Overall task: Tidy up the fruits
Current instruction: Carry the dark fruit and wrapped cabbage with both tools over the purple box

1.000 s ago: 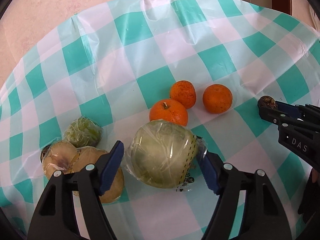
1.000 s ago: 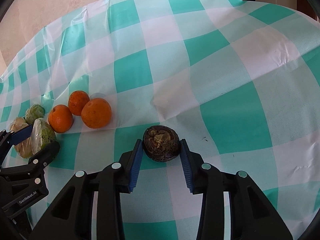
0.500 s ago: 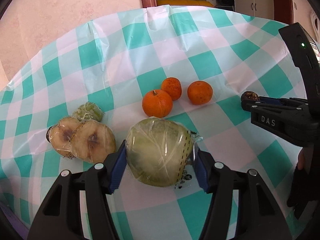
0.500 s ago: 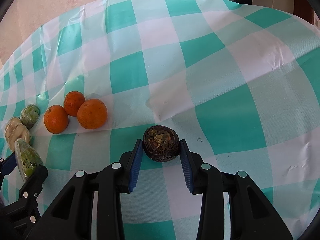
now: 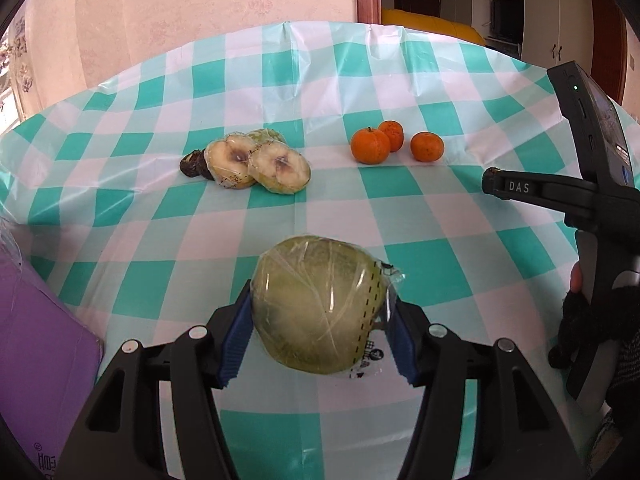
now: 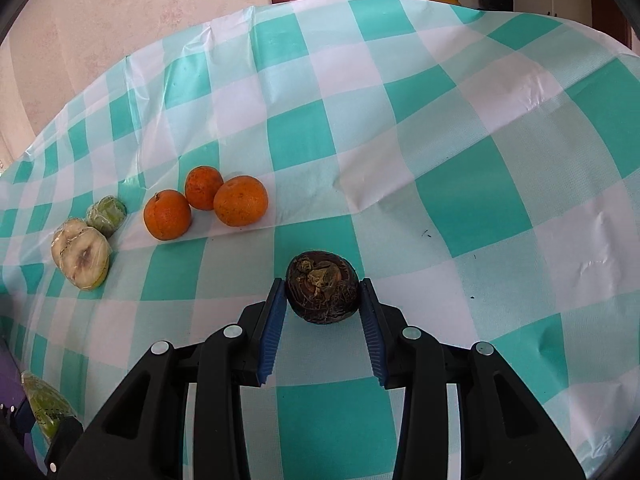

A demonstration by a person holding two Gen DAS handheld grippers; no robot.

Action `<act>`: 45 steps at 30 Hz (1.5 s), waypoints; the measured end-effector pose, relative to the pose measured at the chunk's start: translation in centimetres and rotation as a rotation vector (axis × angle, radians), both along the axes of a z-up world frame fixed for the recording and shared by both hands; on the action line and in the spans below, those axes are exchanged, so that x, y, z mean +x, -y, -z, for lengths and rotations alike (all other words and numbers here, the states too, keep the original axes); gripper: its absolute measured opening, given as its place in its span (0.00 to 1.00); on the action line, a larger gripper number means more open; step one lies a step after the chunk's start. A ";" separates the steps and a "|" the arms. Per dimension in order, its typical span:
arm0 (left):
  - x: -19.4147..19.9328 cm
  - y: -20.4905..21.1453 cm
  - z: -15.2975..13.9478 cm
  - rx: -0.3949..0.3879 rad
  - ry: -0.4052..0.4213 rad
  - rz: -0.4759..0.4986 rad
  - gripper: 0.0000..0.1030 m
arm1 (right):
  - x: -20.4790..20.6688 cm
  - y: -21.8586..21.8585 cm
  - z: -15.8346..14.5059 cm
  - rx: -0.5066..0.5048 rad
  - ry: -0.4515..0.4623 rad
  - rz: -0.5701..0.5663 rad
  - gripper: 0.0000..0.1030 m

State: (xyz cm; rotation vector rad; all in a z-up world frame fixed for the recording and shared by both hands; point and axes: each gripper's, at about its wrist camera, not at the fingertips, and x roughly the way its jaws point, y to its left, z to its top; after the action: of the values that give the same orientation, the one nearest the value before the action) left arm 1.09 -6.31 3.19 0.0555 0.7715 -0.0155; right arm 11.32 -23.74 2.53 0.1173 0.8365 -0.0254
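Observation:
My left gripper [image 5: 318, 328] is shut on a plastic-wrapped green fruit half [image 5: 318, 306], held above the checked tablecloth [image 5: 280, 92]. My right gripper [image 6: 322, 304] is shut on a dark brown round fruit [image 6: 322, 292], also off the cloth. Three oranges [image 5: 370, 146] [image 6: 240, 200] lie grouped on the table. Left of them sit two wrapped pale fruit halves [image 5: 258, 164] [image 6: 82, 258], a small wrapped green piece [image 6: 106, 210] and a dark fruit [image 5: 192, 164]. In the left wrist view the right gripper [image 5: 496, 182] reaches in from the right edge.
A purple box [image 5: 36, 356] stands at the near left edge of the table. A gloved hand [image 5: 592, 320] holds the right gripper's handle. Behind the table are a pink wall, a doorway and a yellow object [image 5: 432, 26].
The left gripper closed on the wrapped green fruit half, lifted it and drew back toward the near edge, away from the other fruit. The right gripper kept its dark fruit and pulled back a little.

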 end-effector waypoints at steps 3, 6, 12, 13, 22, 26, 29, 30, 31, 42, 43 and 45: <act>-1.4 -1.5 0.4 -0.019 -0.013 -0.032 0.58 | -1.7 -1.3 0.1 -0.005 0.000 -0.027 0.36; -2.4 -3.2 0.7 -0.038 -0.037 -0.072 0.58 | -2.5 -2.2 0.1 -0.009 -0.002 -0.053 0.36; -4.2 -6.0 0.7 -0.066 -0.032 -0.121 0.58 | -5.6 -4.3 0.1 -0.014 0.001 -0.113 0.36; -4.5 -6.3 0.7 -0.072 -0.031 -0.124 0.58 | -6.1 -4.6 0.1 -0.015 0.004 -0.123 0.36; -6.9 -7.4 0.6 -0.093 -0.025 -0.114 0.58 | -10.3 -7.2 -0.1 -0.036 0.005 -0.199 0.36; -7.9 -7.2 0.6 -0.083 -0.012 -0.100 0.58 | -12.0 -8.4 0.0 -0.048 0.001 -0.235 0.36; -8.6 -7.2 0.5 -0.092 -0.004 -0.087 0.58 | -13.3 -9.3 0.0 -0.058 0.004 -0.266 0.37; -8.8 -7.1 0.4 -0.092 -0.002 -0.083 0.58 | -13.7 -9.6 0.0 -0.060 0.005 -0.276 0.37; -9.0 -7.1 0.4 -0.095 0.000 -0.078 0.58 | -14.1 -9.9 0.0 -0.063 0.006 -0.287 0.36; -14.0 -7.7 -4.6 -0.108 0.136 -0.050 0.58 | -18.0 -12.4 -1.5 -0.044 0.061 -0.388 0.37; -14.5 -7.8 -5.2 -0.103 0.151 -0.052 0.58 | -18.3 -12.7 -1.8 -0.041 0.067 -0.397 0.37; -15.6 -8.4 -6.4 -0.107 0.183 -0.058 0.58 | -18.8 -13.4 -2.5 -0.029 0.080 -0.415 0.37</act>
State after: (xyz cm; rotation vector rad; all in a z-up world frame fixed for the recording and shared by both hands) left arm -14.51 2.05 9.61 -0.0666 0.5878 0.0030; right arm -7.45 -10.33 5.03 -0.0834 0.7673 0.3549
